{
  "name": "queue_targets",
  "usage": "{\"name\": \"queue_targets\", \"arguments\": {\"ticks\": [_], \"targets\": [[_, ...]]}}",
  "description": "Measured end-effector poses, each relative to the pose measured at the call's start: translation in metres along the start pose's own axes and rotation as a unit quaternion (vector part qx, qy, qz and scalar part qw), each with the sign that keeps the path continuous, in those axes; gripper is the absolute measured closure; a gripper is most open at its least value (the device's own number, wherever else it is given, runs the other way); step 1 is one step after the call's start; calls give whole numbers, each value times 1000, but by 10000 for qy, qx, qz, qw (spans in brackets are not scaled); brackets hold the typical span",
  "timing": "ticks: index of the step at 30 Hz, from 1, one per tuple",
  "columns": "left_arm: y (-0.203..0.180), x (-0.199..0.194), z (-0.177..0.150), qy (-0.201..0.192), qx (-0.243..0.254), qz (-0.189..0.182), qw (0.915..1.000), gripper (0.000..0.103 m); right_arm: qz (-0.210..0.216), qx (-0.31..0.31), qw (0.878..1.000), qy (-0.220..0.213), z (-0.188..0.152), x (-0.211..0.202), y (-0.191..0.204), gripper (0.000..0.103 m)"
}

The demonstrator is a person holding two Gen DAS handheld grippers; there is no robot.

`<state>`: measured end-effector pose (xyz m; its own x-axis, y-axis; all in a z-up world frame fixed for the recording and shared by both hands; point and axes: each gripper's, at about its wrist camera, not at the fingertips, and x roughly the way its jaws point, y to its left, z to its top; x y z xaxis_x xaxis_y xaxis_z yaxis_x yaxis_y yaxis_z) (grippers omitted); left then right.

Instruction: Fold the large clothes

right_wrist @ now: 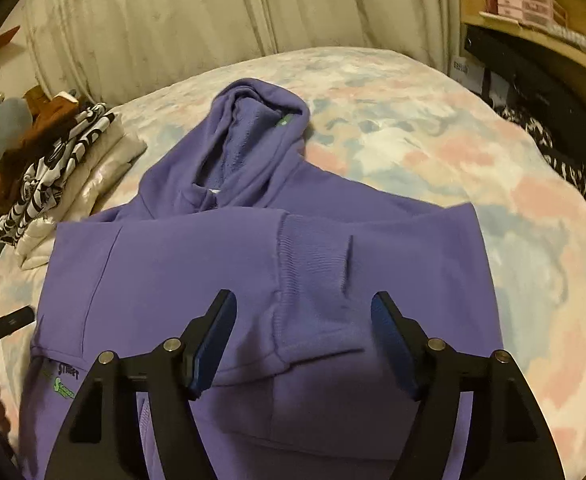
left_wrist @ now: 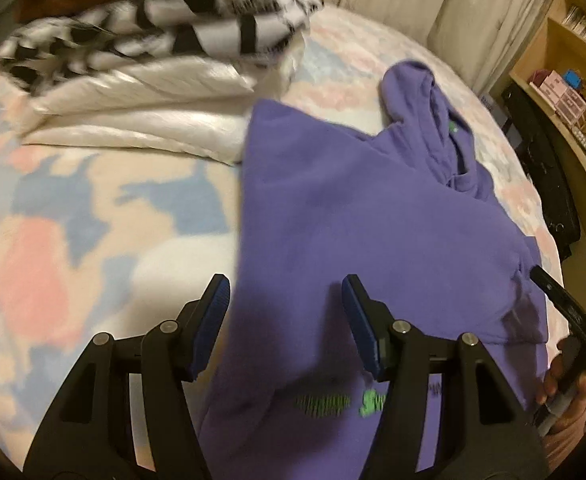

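A purple hoodie [left_wrist: 353, 216] lies flat on the bed, hood [left_wrist: 433, 120] at the far end, sleeves folded in across the chest. Green print [left_wrist: 333, 402] shows near its lower front. In the right wrist view the hoodie [right_wrist: 197, 264] has a ribbed cuff [right_wrist: 317, 280] lying across the body and the hood [right_wrist: 249, 140] beyond. My left gripper [left_wrist: 285, 312] is open and empty above the hoodie's left edge. My right gripper [right_wrist: 305, 336] is open and empty just above the cuff. The right gripper also shows in the left wrist view [left_wrist: 565, 312].
The bedspread [left_wrist: 93, 220] is pastel pink, blue and white. A stack of folded clothes [left_wrist: 141, 64] sits at the far left, also in the right wrist view [right_wrist: 53, 168]. Curtains [right_wrist: 213, 12] hang behind. A wooden shelf [right_wrist: 533, 12] and dark items [left_wrist: 545, 168] stand right.
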<state>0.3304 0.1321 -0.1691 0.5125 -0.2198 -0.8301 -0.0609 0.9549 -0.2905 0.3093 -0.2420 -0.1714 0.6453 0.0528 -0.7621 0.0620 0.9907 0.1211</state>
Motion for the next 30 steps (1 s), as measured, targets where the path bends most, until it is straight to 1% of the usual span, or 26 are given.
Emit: {"name": "queue_targets", "arguments": {"ticks": [2,4,5,7,8,9,10,11,12,13,15,16,18,19,20,21,22,23,25,26,27,28,29,30], "targets": [[0,22,12,177,-92,19,9998,48,42,61,9999,83,5,4,-8,32],[1,36,19,261,-184,25,9995,48,156,173,9996,146,6,-3,-13,32],[1,41,22,270,-206,38,9994,48,215,234,9993,179,6,0,-15,32],[-1,47,26,227,-188,126,9995,63,311,311,9987,240,6,7,-17,35],[-3,47,27,201,-123,181,9996,77,388,343,9982,298,5,13,-16,41],[-6,45,29,142,-21,297,9995,85,381,328,9981,369,5,19,-15,46],[-8,43,30,90,52,333,9994,86,316,255,9980,476,4,28,-12,57],[-12,39,30,-26,165,375,9992,87,312,154,9978,561,4,35,-9,70],[-15,35,31,-110,257,425,9987,88,424,92,9975,549,4,37,-5,74],[-19,30,30,-237,412,521,9975,88,512,64,9974,495,4,35,-2,75],[-25,26,26,-461,667,652,9946,88,683,84,9974,203,4,27,2,75],[-24,29,24,-427,701,690,9942,88,636,123,9977,195,4,28,1,75],[-22,41,22,-277,690,745,9944,85,300,208,9978,555,2,44,-2,74],[-22,44,20,-287,697,777,9941,84,348,282,9968,665,1,49,-5,73],[-24,43,20,-334,734,846,9931,80,388,324,9966,656,2,47,-7,66],[-26,41,20,-366,783,927,9919,79,331,305,9966,684,4,44,-6,61],[-30,37,20,-402,867,1011,9903,78,201,271,9972,670,5,39,-4,52],[-32,32,19,-425,945,1119,9883,77,65,204,9984,523,7,30,-2,50],[-36,19,18,-544,1077,1305,9841,74,-51,60,9996,254,8,12,4,50],[-39,9,18,-712,1098,1409,9813,73,-110,-55,9999,6,10,0,9,50],[-40,-1,18,-880,1096,1437,9796,72,-106,-110,9998,-112,11,-7,11,50],[-42,-8,17,-987,1086,1420,9789,72,-2,-180,9994,-280,12,-16,18,50],[-46,-16,19,-1128,1066,1305,9792,72,113,-208,9991,-350,14,-21,25,50],[-51,-20,22,-1180,1030,1134,9811,72,261,-237,9987,-376,17,-23,31,50]]}}
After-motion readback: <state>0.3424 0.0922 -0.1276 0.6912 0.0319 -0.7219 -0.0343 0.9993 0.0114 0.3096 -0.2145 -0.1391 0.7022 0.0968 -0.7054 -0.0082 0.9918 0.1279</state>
